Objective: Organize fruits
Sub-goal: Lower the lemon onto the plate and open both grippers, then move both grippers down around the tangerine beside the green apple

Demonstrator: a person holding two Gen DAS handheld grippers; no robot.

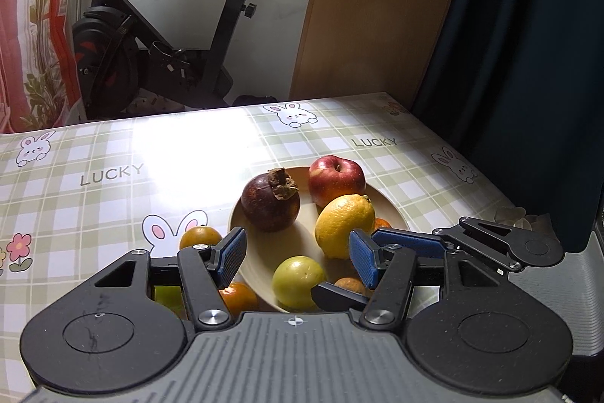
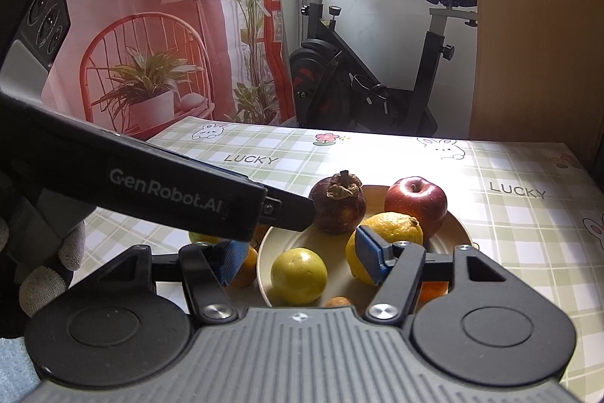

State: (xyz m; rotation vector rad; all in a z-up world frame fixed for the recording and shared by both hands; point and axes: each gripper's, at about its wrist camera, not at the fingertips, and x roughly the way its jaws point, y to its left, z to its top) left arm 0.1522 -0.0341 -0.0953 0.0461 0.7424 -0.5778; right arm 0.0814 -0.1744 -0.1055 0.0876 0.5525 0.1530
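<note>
A cream plate [image 1: 307, 237] [image 2: 457, 226] on the checked tablecloth holds a dark mangosteen [image 1: 270, 204] [image 2: 338, 210], a red apple [image 1: 336, 178] [image 2: 415, 201], a lemon [image 1: 341, 223] [image 2: 396, 227] and a yellow-green fruit [image 1: 298, 282] [image 2: 298, 274]. Oranges [image 1: 200, 237] [image 2: 245, 267] lie on the cloth left of the plate. My left gripper [image 1: 297, 259] hovers open over the plate's near side, holding nothing. My right gripper [image 2: 302, 261] is open above the yellow-green fruit, its pads clear of it. The two grippers cross closely: a right finger [image 1: 411, 242] sits beside the lemon, and a left fingertip [image 2: 292, 214] is next to the mangosteen.
An exercise bike [image 1: 158, 36] [image 2: 358, 74] stands beyond the table's far edge. A wooden panel [image 1: 377, 6] and a dark curtain [image 1: 528, 44] rise at the right. A gloved hand [image 2: 56, 263] holds the left gripper. Bare tablecloth [image 1: 113, 176] lies left of and behind the plate.
</note>
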